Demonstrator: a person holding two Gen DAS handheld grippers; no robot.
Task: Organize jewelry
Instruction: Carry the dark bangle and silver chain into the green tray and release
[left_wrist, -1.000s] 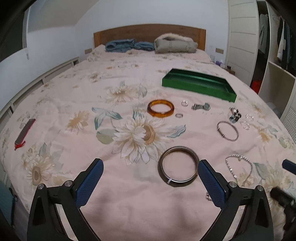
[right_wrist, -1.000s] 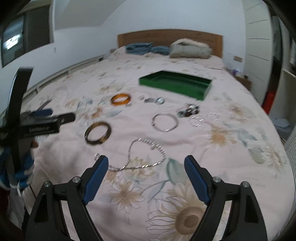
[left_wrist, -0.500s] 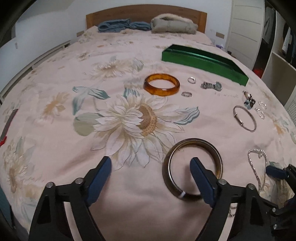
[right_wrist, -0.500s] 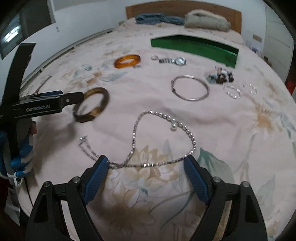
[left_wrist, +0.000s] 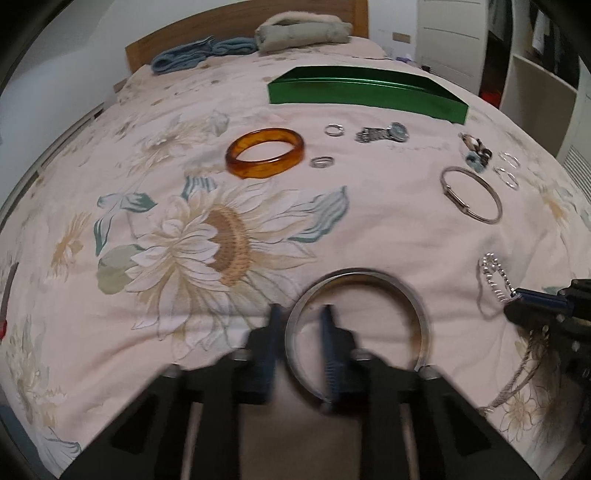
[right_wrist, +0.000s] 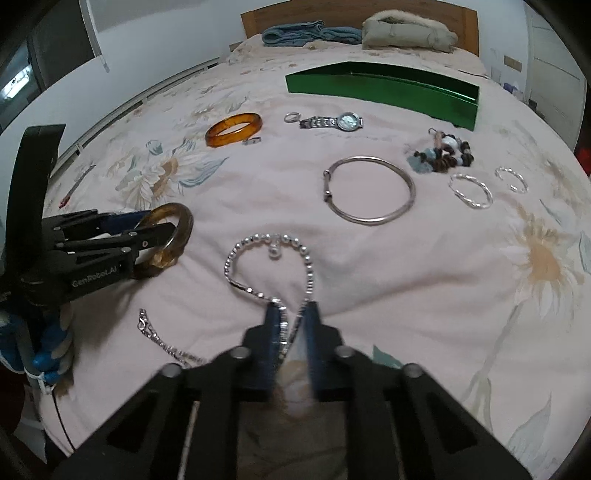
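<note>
My left gripper (left_wrist: 300, 314) is shut on the near rim of a dark brown bangle (left_wrist: 391, 284), one finger inside the ring and one outside; it shows from the side in the right wrist view (right_wrist: 173, 236). My right gripper (right_wrist: 291, 314) is shut on a silver bead necklace (right_wrist: 273, 243) lying in a loop on the bedspread. A green tray (left_wrist: 365, 92) stands farther up the bed. An amber bangle (left_wrist: 265, 153), a silver watch (right_wrist: 332, 121), a thin silver bangle (right_wrist: 369, 190), a bead bracelet (right_wrist: 443, 155) and small rings lie between.
All this lies on a pink floral bedspread (left_wrist: 184, 240). Folded blue and beige clothes (right_wrist: 402, 29) sit by the wooden headboard. A wardrobe (left_wrist: 535, 66) stands to the right. A dark red-tipped object (left_wrist: 7, 291) lies at the bed's left edge.
Both grippers moved forward and down to the bedspread and closed. The left one shut on the brown bangle's rim, the right one on the necklace.
</note>
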